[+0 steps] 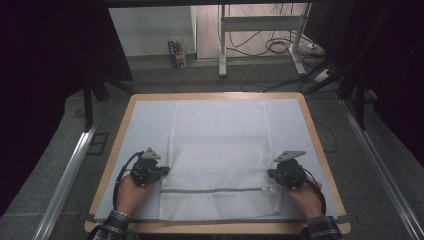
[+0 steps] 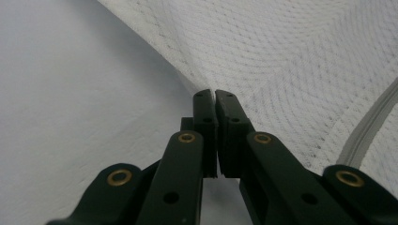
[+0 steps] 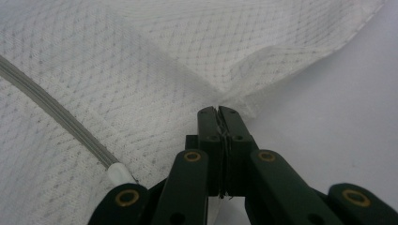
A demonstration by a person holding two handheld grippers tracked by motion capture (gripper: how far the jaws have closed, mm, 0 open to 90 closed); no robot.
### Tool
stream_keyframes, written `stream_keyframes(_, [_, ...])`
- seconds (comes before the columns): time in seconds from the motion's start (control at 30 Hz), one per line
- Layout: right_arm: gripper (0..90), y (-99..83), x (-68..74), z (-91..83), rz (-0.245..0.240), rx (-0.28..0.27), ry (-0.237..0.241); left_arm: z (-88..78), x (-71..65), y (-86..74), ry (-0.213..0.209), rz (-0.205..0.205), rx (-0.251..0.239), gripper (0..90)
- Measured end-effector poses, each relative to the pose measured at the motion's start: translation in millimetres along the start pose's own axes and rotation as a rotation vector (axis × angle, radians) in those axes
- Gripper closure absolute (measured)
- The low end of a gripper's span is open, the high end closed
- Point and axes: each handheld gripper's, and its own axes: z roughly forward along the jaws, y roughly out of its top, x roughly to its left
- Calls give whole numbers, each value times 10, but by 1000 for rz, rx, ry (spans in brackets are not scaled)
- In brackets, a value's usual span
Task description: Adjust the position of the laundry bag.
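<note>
A white mesh bag [image 1: 217, 150] lies flat on the table's pale cover [image 1: 145, 125], with a grey zipper [image 1: 215, 190] running across its near part. My left gripper [image 1: 162, 170] is at the bag's left edge, and its jaws are shut on that edge [image 2: 215, 93], where the mesh [image 2: 291, 56] rises a little. At the bag's right edge my right gripper [image 1: 272, 174] is shut on a pinched fold of mesh [image 3: 219, 110]. The zipper [image 3: 56, 117] ends in a white tip [image 3: 119, 174] just left of the right gripper's jaws.
The wooden table edge [image 1: 320, 150] frames the cover. Beyond the table stand a desk frame [image 1: 260, 45] with cables on the floor and a small box [image 1: 176, 52]. Metal rails [image 1: 70, 170] run along both sides.
</note>
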Motion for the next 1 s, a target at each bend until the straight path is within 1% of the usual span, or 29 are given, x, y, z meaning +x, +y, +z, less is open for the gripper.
stream_keyframes(0.03, [870, 6, 22, 7, -12, 1, 2, -2, 8, -4, 1, 1, -2, 876])
stream_keyframes(0.13, [868, 4, 23, 14, -12, 3, 4, 26, 9, -4, 6, 10, 9, 871])
stream_keyframes(0.2, [868, 2, 21, 13, -8, 1, 5, 31, -6, -1, 12, 12, 9, 867])
stream_keyframes(0.23, [863, -1, 14, 5, -5, -4, 8, 30, -15, 4, 17, 21, 6, 852])
stream_keyframes(0.37, [838, -2, 12, 1, -7, -9, 9, 23, -11, 4, 16, 13, -4, 788])
stream_keyframes(0.43, [778, -2, 9, -5, -11, -17, 10, 10, -3, 4, 11, -4, -27, 711])
stream_keyframes(0.47, [742, -2, 9, -9, -10, -21, 7, 9, 0, 6, 14, 0, -34, 661])
stream_keyframes(0.5, [742, -2, 9, -9, -10, -21, 7, 9, 0, 6, 14, 0, -34, 602])
stream_keyframes(0.53, [639, 0, 3, -13, -18, -35, 1, 5, -3, 13, 28, -13, -53, 498])
stream_keyframes(0.57, [613, 1, 1, -16, -20, -38, -2, 2, -2, 19, 26, -18, -65, 453])
stream_keyframes(0.6, [572, 1, -3, -17, -23, -40, -7, -1, -7, 25, 31, -19, -75, 376])
stream_keyframes(0.63, [527, 1, -8, -16, -25, -42, -10, -5, -17, 33, 39, -18, -83, 277])
stream_keyframes(0.67, [479, -1, -14, -16, -29, -46, -16, -10, -29, 40, 46, -13, -89, 203])
stream_keyframes(0.7, [437, -1, -18, -17, -28, -52, -21, -10, -29, 40, 46, -13, -89, 167])
stream_keyframes(0.73, [397, 0, -23, -23, -24, -59, -23, -32, -49, 42, 64, -6, -93, 134])
stream_keyframes(0.77, [397, 0, -23, -23, -24, -59, -23, -32, -49, 42, 64, -6, -93, 91])
stream_keyframes(0.8, [320, -2, -42, -35, -20, -80, -24, -50, -66, 35, 76, -11, -104, 66])
stream_keyframes(0.83, [287, -6, -51, -38, -15, -97, -23, -59, -72, 26, 72, -3, -105, 56])
stream_keyframes(0.9, [229, -13, -71, -54, -7, -112, -17, -66, -79, 22, 73, 2, -106, 25])
stream_keyframes(0.93, [208, -23, -81, -67, 1, -120, -12, -83, -98, 1, 86, 11, -110, 23])
stream_keyframes(0.97, [208, -23, -81, -67, 1, -120, -12, -83, -98, 1, 86, 11, -110, 17])
stream_keyframes(1.0, [174, -40, -97, -81, 13, -132, -16, -88, -115, -25, 94, 25, -115, 6])
